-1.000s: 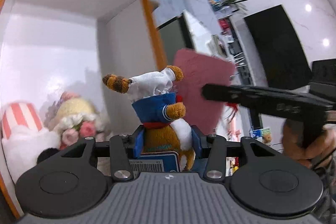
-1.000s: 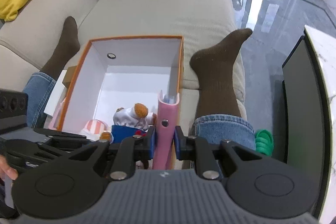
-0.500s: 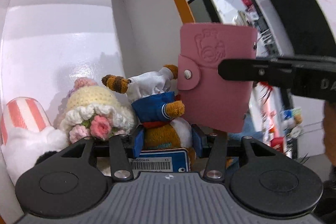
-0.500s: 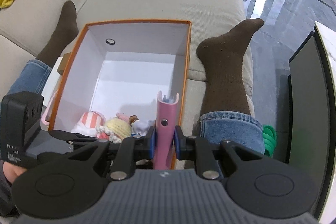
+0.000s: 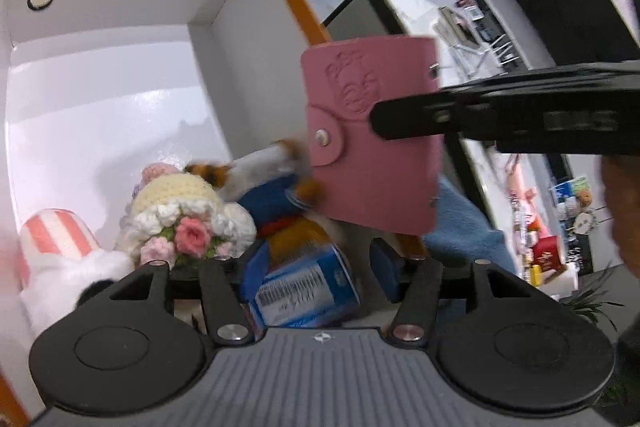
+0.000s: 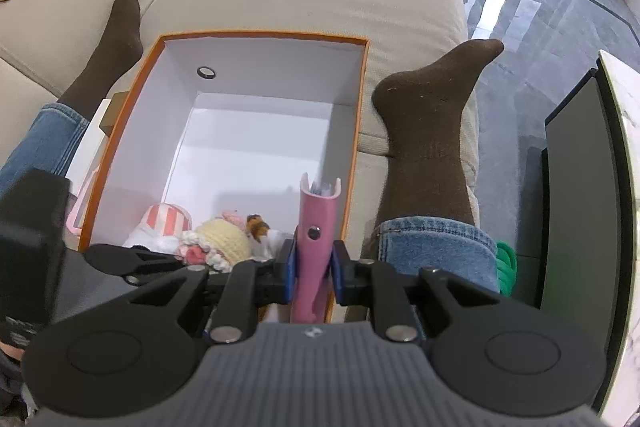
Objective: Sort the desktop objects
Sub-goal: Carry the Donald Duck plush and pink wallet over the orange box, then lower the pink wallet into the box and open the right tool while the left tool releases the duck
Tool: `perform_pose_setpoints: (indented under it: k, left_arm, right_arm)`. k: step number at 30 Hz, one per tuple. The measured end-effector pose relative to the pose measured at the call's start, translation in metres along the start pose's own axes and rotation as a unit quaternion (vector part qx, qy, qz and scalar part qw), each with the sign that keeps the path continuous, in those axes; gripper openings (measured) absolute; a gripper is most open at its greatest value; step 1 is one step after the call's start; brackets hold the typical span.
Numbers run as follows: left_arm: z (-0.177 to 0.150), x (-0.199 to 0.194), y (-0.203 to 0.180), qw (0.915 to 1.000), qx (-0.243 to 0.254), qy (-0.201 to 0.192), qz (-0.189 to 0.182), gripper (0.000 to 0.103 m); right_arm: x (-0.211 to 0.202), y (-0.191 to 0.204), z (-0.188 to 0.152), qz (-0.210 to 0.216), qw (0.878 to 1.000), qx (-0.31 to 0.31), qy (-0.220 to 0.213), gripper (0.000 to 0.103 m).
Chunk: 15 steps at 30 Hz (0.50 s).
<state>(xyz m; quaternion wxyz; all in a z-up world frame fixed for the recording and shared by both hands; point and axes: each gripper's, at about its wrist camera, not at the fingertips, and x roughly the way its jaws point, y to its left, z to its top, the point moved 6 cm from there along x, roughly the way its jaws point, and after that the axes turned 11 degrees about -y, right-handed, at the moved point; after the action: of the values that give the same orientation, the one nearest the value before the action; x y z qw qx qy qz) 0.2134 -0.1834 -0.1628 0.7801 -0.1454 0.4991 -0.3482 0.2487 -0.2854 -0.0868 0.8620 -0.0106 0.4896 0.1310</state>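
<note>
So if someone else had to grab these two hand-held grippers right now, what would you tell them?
Left gripper: jaws have just been opening, letting go of the plush toy, which now lies in the orange box.
Right gripper: shut on the pink card holder, held upright at the box's right wall.
Done: striped plush, crochet flower toy and the plush toy are in the box.
Left: drop the card holder in.
</note>
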Motion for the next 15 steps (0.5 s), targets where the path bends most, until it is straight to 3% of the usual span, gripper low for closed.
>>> perform_pose_setpoints:
  k: [1,3,6,11,15]
  left_arm:
    - [0.002,-0.004,-0.001,1.0,0.003,-0.003,-0.003,0.065]
    - [-0.002,-0.008,-0.004,0.9999,0.015,0.005,-0.006,0.043]
    - [-0.008,-0.001,-0.003,0.9995,0.025,0.019,0.003,0.034]
    - [-0.019,0.016,0.006,0.9987,0.009,0.049,0.007,0.028]
    - [-0.016,0.007,0.008,0.9992,0.013,0.036,0.005,0.028]
  right_arm:
    - [0.0,0.0,0.0,-0.001,1.0,-0.001,0.0,0.019]
    - [-0.001,0.0,0.0,-0.002,1.0,-0.001,-0.001,0.019]
    - [-0.003,0.002,0.002,0.001,1.0,-0.002,-0.003,0.019]
    - [-0.001,0.007,0.008,-0.006,1.0,-0.015,-0.003,0.019]
    - [0.006,0.008,0.016,-0.008,1.0,-0.019,-0.003,0.019]
